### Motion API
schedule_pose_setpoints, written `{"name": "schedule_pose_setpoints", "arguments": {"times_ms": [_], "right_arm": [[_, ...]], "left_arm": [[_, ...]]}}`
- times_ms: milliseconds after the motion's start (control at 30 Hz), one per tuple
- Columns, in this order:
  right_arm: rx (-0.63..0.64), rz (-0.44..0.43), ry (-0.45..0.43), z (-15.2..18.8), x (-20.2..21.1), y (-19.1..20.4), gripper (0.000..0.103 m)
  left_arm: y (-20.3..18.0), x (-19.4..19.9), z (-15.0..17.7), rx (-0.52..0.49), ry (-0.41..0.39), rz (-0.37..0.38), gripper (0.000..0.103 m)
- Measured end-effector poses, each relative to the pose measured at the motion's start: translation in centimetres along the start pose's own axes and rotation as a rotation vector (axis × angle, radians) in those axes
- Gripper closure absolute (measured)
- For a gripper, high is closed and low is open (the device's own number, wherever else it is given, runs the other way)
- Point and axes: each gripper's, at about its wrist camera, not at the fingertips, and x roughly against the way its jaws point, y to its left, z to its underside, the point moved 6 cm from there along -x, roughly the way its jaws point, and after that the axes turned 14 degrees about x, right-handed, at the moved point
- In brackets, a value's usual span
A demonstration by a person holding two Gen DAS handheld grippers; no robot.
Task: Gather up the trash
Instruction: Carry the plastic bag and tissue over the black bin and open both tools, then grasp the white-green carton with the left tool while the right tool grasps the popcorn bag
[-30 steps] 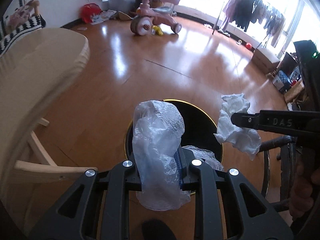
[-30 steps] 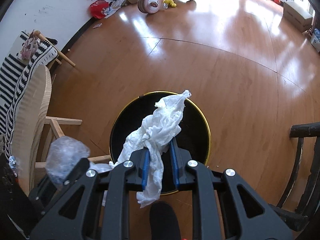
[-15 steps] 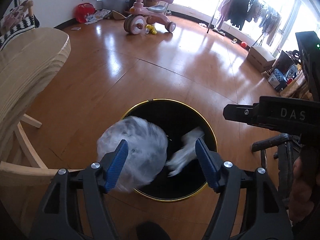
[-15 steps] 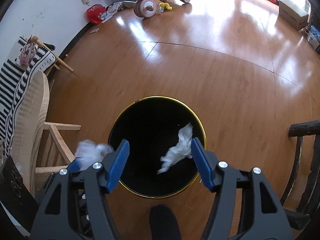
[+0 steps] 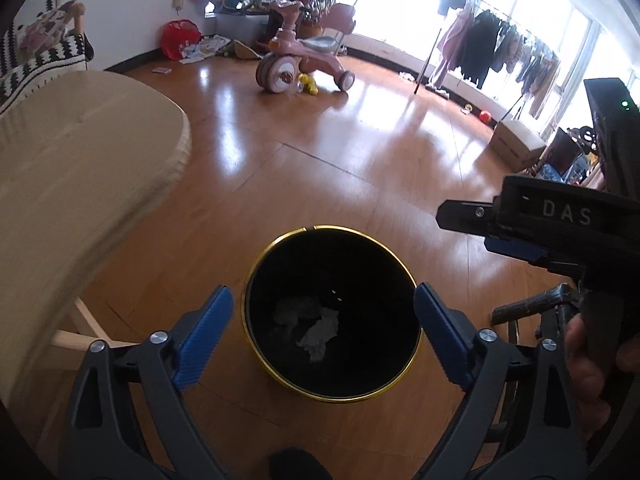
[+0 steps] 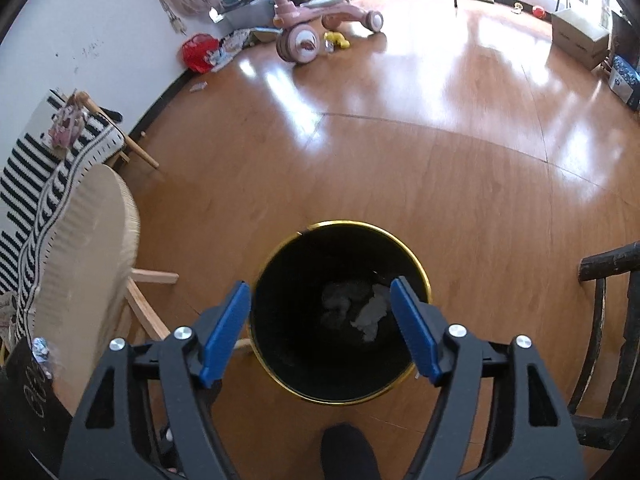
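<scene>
Both claws, left (image 5: 322,336) and right (image 6: 320,330), hang spread wide and empty over the bin (image 5: 400,258), where the trash (image 5: 308,322) lies at the bottom, seemingly light, soft and crumpled, best pinched by any raised fold.

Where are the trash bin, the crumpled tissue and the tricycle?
Trash bin (image 5: 280,246): left wrist view, on its gold rim.
Crumpled tissue (image 5: 320,332): left wrist view, its pale middle, at the bin's bottom.
Tricycle (image 6: 302,42): right wrist view, on its front wheel.
</scene>
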Motion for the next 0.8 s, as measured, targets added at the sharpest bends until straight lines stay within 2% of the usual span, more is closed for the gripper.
{"name": "schedule_pose_setpoints", "arguments": {"times_ms": [100, 200, 267, 367, 500, 633, 800], "right_arm": [[0.010, -0.011, -0.042, -0.7, 1.5, 2.0, 0.027], [0.032, -0.047, -0.104, -1.6, 3.7, 5.4, 0.024], [0.064, -0.070, -0.150, -2.1, 5.2, 8.1, 0.020], [0.140, -0.102, -0.214, -2.4, 7.4, 13.4, 0.017], [0.261, -0.176, -0.267, -1.4, 9.3, 22.1, 0.016], [0.378, -0.290, -0.248, 0.7, 9.7, 31.1, 0.015], [0.559, -0.453, -0.161, 5.6, 9.2, 42.9, 0.015]], "left_arm": [[1.1, 3.1, -0.7, -0.002, -0.047, -0.020, 0.008], [3.6, 7.5, -2.1, 0.005, -0.138, -0.094, 0.007], [5.4, 10.2, -2.6, 0.009, -0.168, -0.125, 0.007], [9.0, 15.2, -3.2, 0.044, -0.212, -0.175, 0.007], [15.5, 22.7, -3.2, 0.139, -0.279, -0.285, 0.007], [22.7, 29.7, -1.4, 0.262, -0.342, -0.389, 0.007], [32.3, 37.8, 2.2, 0.459, -0.406, -0.518, 0.007]]}}
